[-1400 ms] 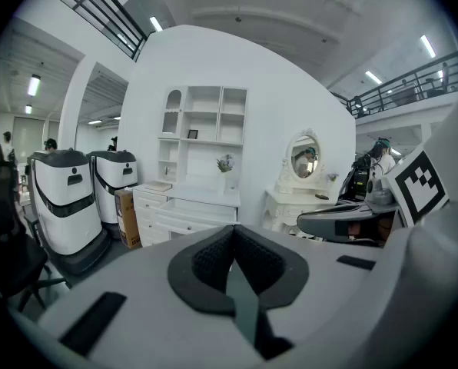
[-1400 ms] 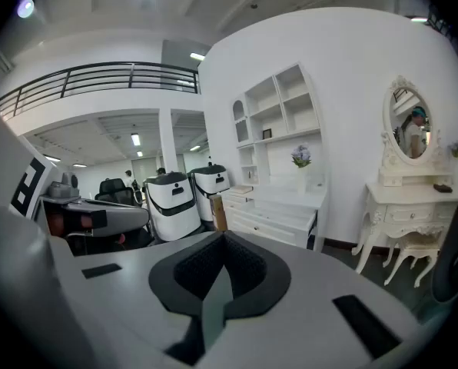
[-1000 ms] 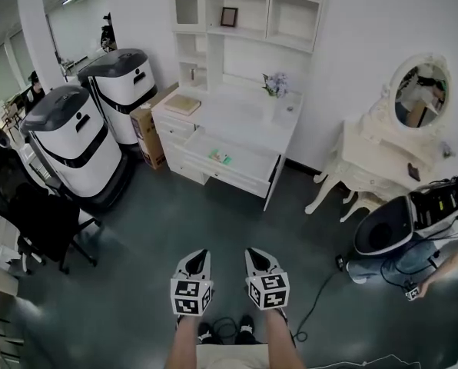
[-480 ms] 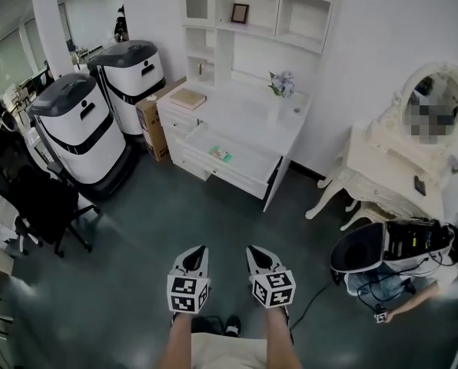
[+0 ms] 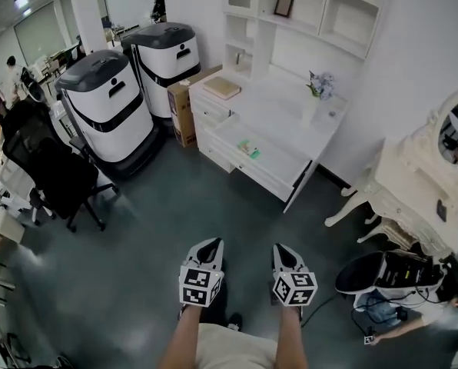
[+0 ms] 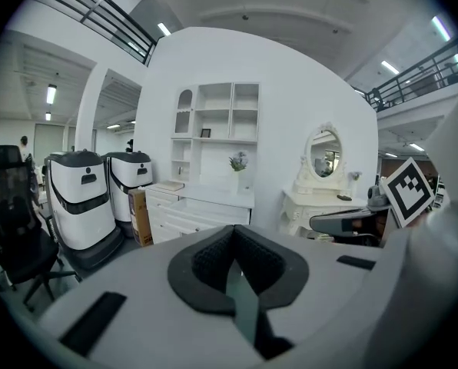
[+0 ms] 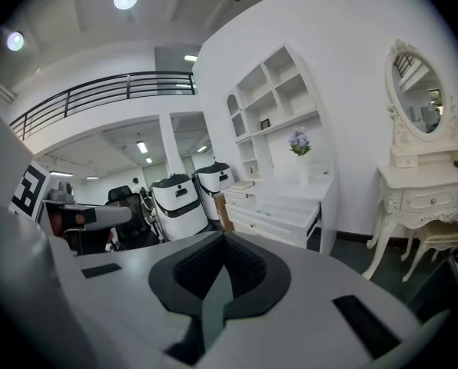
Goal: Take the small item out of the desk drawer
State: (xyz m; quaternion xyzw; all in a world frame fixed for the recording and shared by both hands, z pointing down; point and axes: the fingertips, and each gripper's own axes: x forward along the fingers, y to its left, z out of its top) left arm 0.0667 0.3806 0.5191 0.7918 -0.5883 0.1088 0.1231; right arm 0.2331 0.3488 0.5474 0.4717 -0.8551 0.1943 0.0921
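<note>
A white desk [image 5: 290,110] stands against the far wall with its wide drawer [image 5: 261,158] pulled out. A small green item [image 5: 248,147] lies inside that drawer. My left gripper [image 5: 210,246] and right gripper [image 5: 283,251] hover side by side over the dark floor, well short of the desk. Both are shut with nothing between the jaws. In the left gripper view the desk [image 6: 202,206] sits far ahead. The right gripper view shows the desk [image 7: 287,206] and its drawer in the distance too.
Two large white-and-black bins [image 5: 110,110] stand left of the desk, with a cardboard box [image 5: 184,110] beside them. A black office chair [image 5: 48,171] is at the left. A white dressing table with oval mirror [image 5: 429,187] stands right. A person [image 5: 402,314] crouches by equipment at lower right.
The view has swung left and nearer: desk and drawer now sit further right and larger. Both grippers stay shut and side by side, shifted slightly right in the view.
</note>
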